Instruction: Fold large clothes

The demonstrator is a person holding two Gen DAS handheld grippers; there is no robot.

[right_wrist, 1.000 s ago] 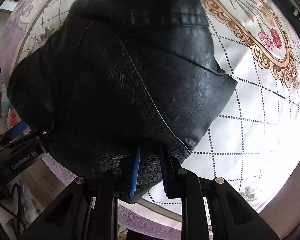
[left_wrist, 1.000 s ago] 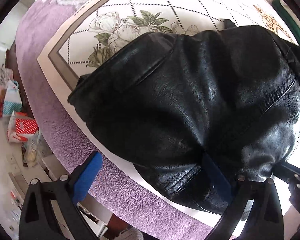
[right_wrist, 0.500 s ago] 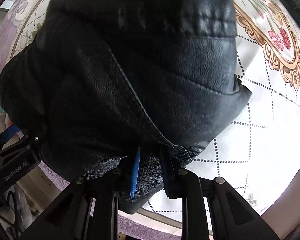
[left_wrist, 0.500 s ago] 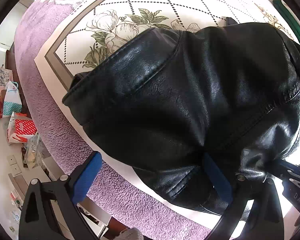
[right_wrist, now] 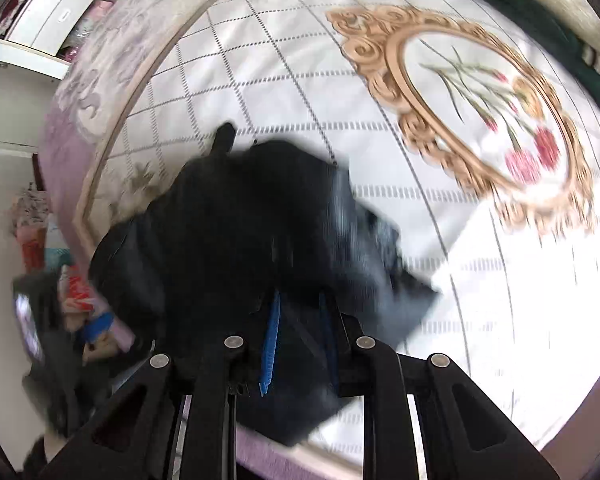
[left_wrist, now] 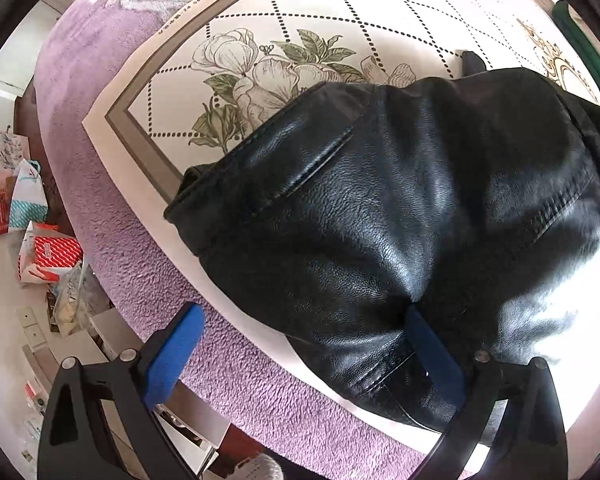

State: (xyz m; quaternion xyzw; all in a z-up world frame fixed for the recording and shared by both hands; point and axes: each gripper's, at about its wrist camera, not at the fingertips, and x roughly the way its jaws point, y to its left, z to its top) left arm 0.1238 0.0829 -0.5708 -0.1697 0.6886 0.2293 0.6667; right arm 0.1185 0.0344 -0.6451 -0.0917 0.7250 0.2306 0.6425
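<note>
A black leather jacket (left_wrist: 380, 220) lies bunched on a flower-patterned sheet (left_wrist: 340, 12) on the bed. My left gripper (left_wrist: 300, 316) points straight down at the jacket's near edge and stands wide open. Its left pad (left_wrist: 172, 356) hangs free over the purple blanket, and leather drapes against its right pad (left_wrist: 432, 352). In the blurred right wrist view, my right gripper (right_wrist: 300, 308) is shut on a fold of the jacket (right_wrist: 240, 220), whose lifted leather hangs in a heap below it.
A purple fleece blanket (left_wrist: 112, 200) covers the bed's edge under the sheet. Bags and boxes (left_wrist: 32, 232) litter the floor at the left. A dark green garment (right_wrist: 572, 48) lies at the far right of the bed. A white cabinet (right_wrist: 56, 4) stands beyond.
My right gripper has swung up and away with the jacket fold, so more of the sheet shows, and it has left the left wrist view. The leather has bulged and shifted right. The left gripper stayed put.
</note>
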